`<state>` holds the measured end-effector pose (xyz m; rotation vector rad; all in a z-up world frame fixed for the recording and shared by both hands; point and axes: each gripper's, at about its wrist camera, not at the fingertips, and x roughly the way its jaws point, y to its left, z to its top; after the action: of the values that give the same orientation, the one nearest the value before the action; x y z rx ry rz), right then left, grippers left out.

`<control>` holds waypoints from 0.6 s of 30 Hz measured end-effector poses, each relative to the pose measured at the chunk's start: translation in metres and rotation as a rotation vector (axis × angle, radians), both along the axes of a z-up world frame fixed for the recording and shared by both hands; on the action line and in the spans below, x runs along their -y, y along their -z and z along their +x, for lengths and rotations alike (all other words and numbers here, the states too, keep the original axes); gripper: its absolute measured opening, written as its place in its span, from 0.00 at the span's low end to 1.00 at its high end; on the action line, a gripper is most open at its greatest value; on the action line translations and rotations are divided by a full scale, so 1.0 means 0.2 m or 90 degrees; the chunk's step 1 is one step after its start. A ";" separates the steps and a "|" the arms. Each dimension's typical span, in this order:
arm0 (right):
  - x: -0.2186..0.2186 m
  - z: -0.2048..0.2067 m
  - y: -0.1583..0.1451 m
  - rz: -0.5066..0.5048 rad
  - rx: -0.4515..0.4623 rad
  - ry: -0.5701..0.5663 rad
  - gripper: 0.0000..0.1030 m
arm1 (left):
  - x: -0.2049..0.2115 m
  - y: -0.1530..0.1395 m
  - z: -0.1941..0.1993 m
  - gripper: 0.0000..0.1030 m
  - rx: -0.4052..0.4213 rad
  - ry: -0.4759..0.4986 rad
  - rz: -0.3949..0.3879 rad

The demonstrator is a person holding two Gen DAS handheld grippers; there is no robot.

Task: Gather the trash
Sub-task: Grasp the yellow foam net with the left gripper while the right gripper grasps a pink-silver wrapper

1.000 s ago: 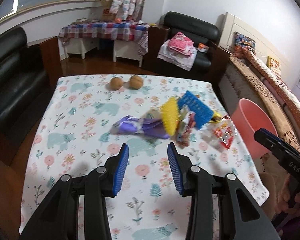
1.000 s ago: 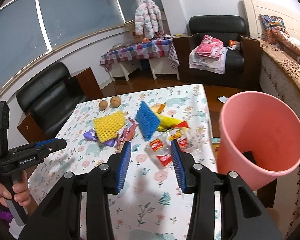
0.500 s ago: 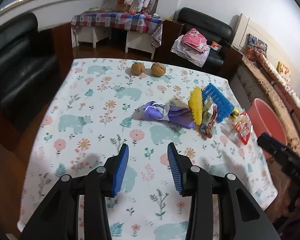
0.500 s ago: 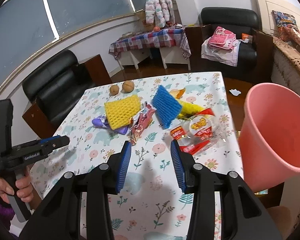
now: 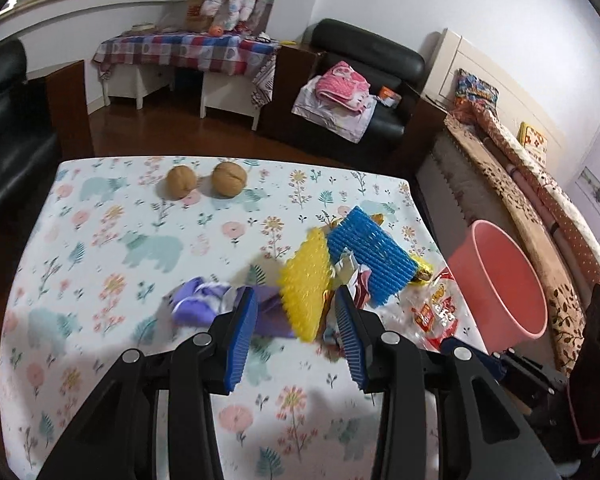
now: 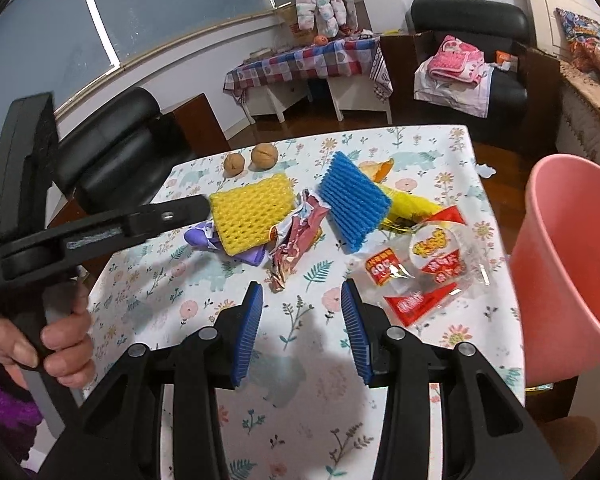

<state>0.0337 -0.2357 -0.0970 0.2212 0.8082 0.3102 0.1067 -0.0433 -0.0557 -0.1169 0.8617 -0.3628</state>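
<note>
Left wrist view, item 1: my left tongs (image 5: 296,332) stand parted and empty, over the near side of the trash pile. Pile on the floral worktop (image 5: 100,264): yellow foam net (image 5: 306,284), blue foam net (image 5: 370,256), purple wrapper (image 5: 204,304), clear snack bag (image 5: 436,312). 2 walnuts (image 5: 206,180) sit near the far edge, well apart. Open cloth lies left and near. Pink bin (image 5: 504,280) stands just past the right edge.

Right wrist view, item 2: right tongs (image 6: 302,322) parted, empty, above bare cloth short of the red foil wrapper (image 6: 296,240). Only this view shows my left hand (image 6: 48,340) on its handle.
</note>
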 end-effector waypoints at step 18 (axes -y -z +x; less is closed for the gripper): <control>-0.17 0.31 0.16 0.023 -0.072 0.016 0.41 | -0.08 0.00 0.06 0.08 0.010 0.012 -0.030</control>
<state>0.0948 -0.2020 -0.1290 0.2841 0.9115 0.2912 0.1196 -0.0265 -0.0549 -0.1503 0.8392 -0.4010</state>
